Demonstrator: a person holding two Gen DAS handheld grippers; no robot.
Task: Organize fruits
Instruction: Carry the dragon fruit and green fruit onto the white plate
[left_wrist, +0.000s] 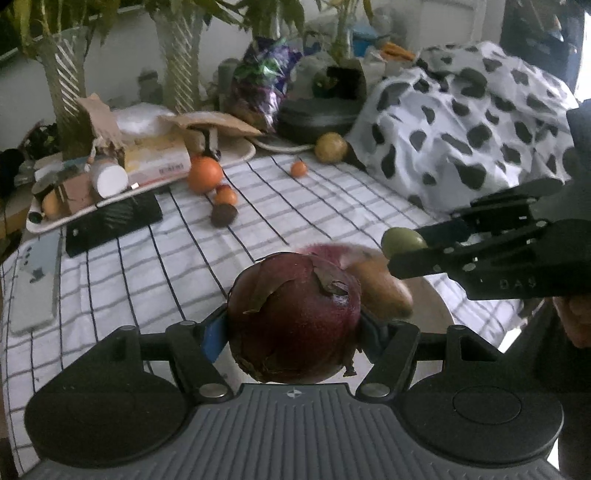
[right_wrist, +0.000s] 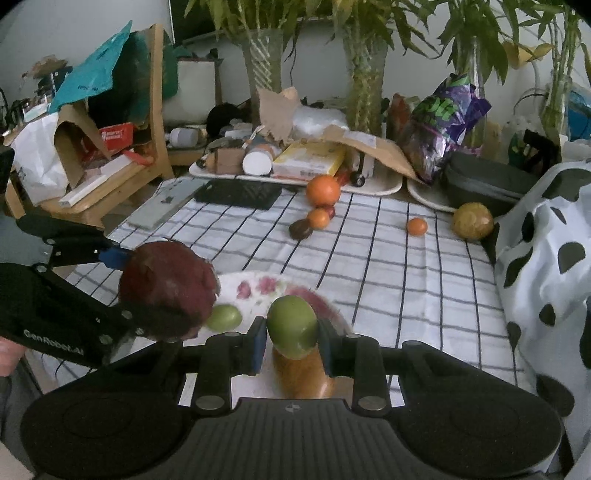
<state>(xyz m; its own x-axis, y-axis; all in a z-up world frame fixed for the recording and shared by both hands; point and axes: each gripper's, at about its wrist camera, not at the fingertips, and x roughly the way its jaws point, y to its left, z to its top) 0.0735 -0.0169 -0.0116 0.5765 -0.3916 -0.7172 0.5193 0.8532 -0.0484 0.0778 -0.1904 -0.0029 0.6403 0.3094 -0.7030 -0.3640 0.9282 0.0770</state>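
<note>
Both grippers are loaded and hanging over the plate. Left gripper has its pads clamped on either side of a big dark-red fruit with dry, peeling skin, so the fruit fills the gap between the fingers and sits right up against the tool's body. Right gripper is nearly closed, pinching a small green fruit between its fingertips; from the left camera that same green fruit pokes out at the tip of the black fingers, just to the right of the red one. Beneath them lies the floral plate on the checked tablecloth, already carrying another green fruit and an orange-brown mango directly under the right gripper's load. Farther out on the cloth, well apart from the plate, sit a large orange, a smaller orange touching a dark brown fruit, a lone small orange, and a yellowish round fruit beside the spotted fabric.
</note>
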